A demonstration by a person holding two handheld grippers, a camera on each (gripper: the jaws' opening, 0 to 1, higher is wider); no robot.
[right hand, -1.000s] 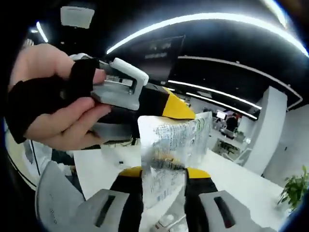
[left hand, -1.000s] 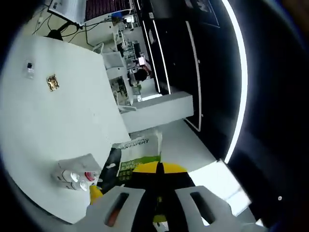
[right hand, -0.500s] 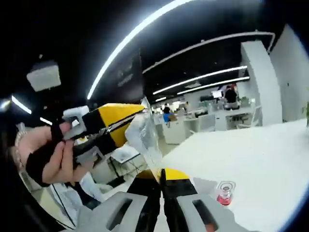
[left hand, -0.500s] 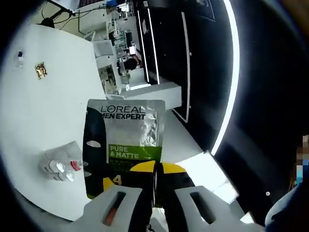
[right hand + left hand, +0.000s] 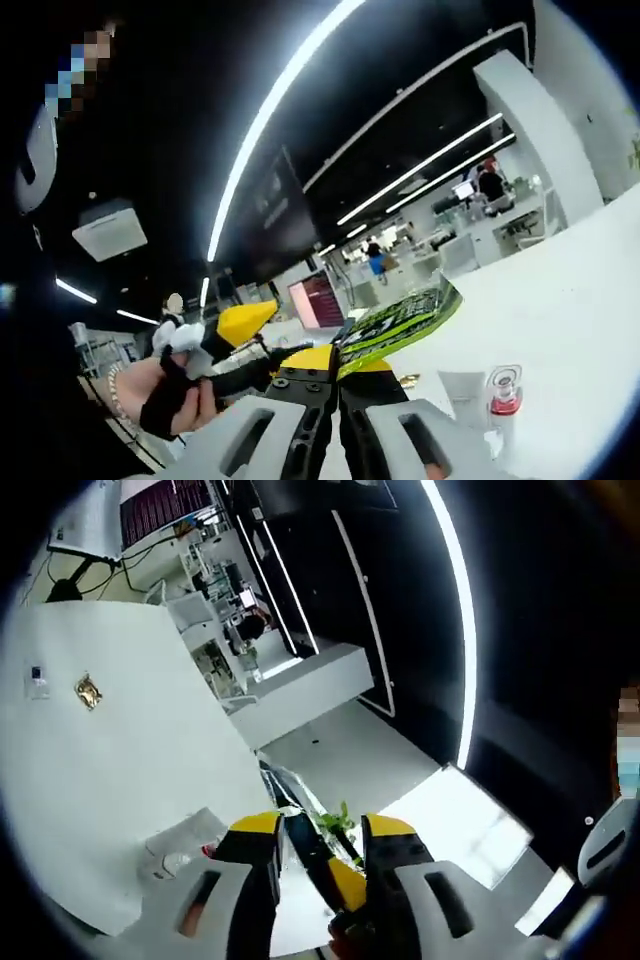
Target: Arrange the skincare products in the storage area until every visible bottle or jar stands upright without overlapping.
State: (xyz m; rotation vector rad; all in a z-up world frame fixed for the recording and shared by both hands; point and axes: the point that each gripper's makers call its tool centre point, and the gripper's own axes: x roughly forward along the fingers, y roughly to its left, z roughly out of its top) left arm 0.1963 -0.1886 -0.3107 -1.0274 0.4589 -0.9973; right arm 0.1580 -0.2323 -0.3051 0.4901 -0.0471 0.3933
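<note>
Since half a second ago, the sachet [image 5: 395, 322] has left my left gripper [image 5: 318, 842], whose jaws now stand spread with the pouch seen edge-on between them, its printed face no longer turned to that camera. My right gripper [image 5: 335, 372] has its jaws pressed together, pinching the sachet by its lower edge, so the pouch tilts up and to the right above the tabletop [image 5: 560, 300]. I judge the handover complete: one gripper carries the pouch. Nearer the tabletop, a small red-capped bottle [image 5: 505, 392] stands upright at the right. In the left gripper view, small bottles [image 5: 175, 858] lie grouped near the tabletop's near edge; a gold packet [image 5: 88, 691] lies far left.
</note>
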